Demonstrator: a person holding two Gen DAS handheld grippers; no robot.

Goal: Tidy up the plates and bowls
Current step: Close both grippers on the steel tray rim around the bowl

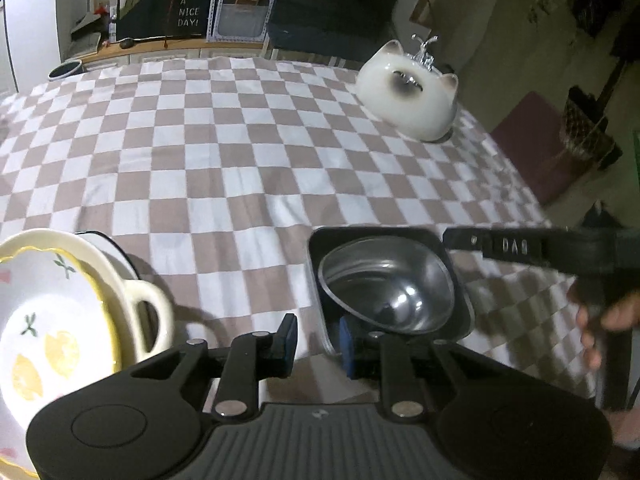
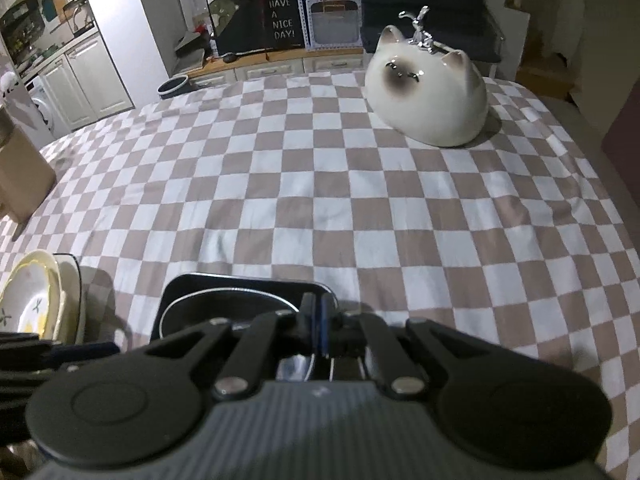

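Observation:
A steel bowl (image 1: 390, 282) sits inside a black square tray (image 1: 320, 248) on the checked cloth, near the front. My left gripper (image 1: 316, 343) is open just in front of the tray's near corner, with only cloth between its blue pads (image 1: 345, 345). My right gripper (image 2: 318, 318) is shut at the tray's (image 2: 240, 282) right rim; I cannot tell whether it pinches the rim. The right gripper's finger (image 1: 500, 245) reaches in from the right. At the left stands a stack: a lemon-patterned plate (image 1: 44, 320) on a cream handled dish (image 1: 150, 306).
A white cat-shaped ceramic piece (image 2: 428, 96) with a silver top stands at the far right of the table. A person's hand (image 1: 600, 324) holds the right gripper. A cardboard box (image 2: 20, 176) stands off the table's left edge. The checked cloth (image 2: 280, 200) covers the whole table.

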